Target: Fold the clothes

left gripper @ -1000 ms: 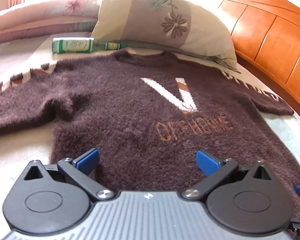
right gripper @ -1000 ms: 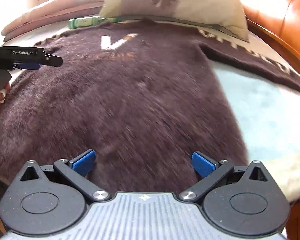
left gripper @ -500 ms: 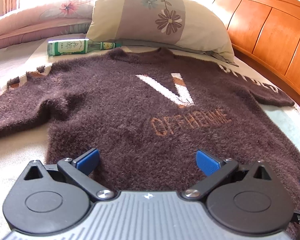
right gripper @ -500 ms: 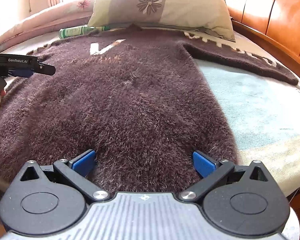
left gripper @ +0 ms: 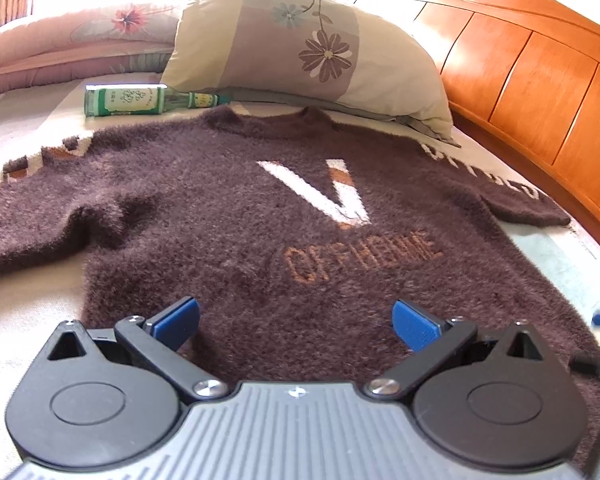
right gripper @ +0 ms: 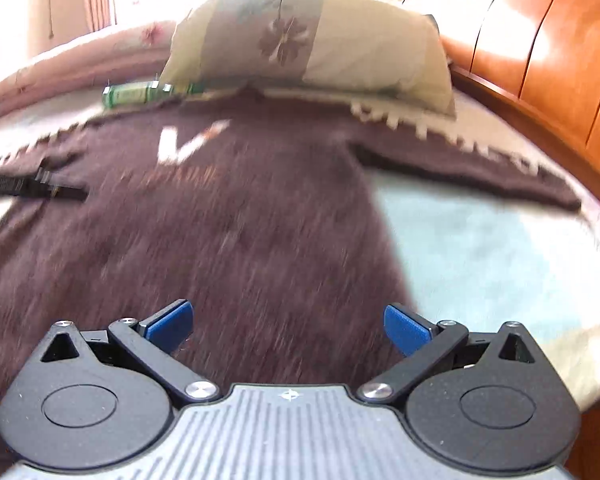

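In the left wrist view the left gripper [left gripper: 296, 322] sits low in the frame, its blue-padded fingers [left gripper: 176, 320] spread wide apart with nothing between them, over the lower body of the sweater [left gripper: 228, 216]. The right gripper [right gripper: 288, 326] is the same: blue fingers [right gripper: 406, 328] wide apart and empty, above the hem end of the garment.

The sweater is a dark brown, long-piled fuzzy knit, lying flat and face up on the bed [left gripper: 24, 304], collar toward the top of the frame and sleeves stretched out to both sides. A white and tan V with tan lettering below it fills the chest. The sleeves carry a cream blocky pattern.

The left view is sharp and shows the lettering clearly; the right view is smeared by motion, so only the V reads there. The right view alone shows the pale blue sheet [right gripper: 480, 252] at the lower right beside the sweater's edge, and the left gripper's black arm entering at mid left.

Beyond the collar lies a green glass bottle [left gripper: 140, 101] on its side, just beside a cream and mauve flowered pillow [left gripper: 312, 44] whose edge touches the neckline. A pink quilt [left gripper: 72, 48] is at the upper left, a glossy orange wooden headboard [left gripper: 540, 76] along the right.
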A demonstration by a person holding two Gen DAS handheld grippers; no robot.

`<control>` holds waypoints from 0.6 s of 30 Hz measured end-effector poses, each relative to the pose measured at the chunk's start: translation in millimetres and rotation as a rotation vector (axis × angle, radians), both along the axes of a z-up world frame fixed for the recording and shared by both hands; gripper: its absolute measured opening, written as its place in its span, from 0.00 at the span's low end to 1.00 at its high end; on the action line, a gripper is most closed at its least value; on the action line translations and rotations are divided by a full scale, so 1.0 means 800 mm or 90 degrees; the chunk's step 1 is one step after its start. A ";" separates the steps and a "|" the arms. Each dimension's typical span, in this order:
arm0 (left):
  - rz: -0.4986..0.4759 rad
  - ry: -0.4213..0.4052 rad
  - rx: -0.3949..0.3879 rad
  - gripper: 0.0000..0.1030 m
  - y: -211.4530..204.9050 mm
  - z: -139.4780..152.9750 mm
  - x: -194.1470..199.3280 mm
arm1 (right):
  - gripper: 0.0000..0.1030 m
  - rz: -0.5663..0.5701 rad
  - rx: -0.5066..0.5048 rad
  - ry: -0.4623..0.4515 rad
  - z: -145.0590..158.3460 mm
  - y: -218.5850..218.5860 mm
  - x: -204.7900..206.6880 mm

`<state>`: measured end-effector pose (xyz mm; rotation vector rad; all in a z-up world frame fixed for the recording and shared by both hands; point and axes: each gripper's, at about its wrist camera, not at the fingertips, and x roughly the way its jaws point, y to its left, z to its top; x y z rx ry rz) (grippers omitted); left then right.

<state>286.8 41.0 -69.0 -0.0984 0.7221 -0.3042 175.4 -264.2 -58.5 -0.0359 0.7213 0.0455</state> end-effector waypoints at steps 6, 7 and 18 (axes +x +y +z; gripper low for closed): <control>0.022 0.016 -0.022 0.99 0.014 -0.003 0.011 | 1.00 0.045 -0.038 -0.063 0.031 -0.006 0.083; 0.026 0.022 -0.028 0.99 0.016 -0.004 0.013 | 1.00 0.054 -0.035 -0.074 0.035 -0.003 0.099; 0.021 0.012 0.026 0.99 0.013 -0.014 0.015 | 1.00 0.046 0.106 -0.041 -0.024 0.014 0.255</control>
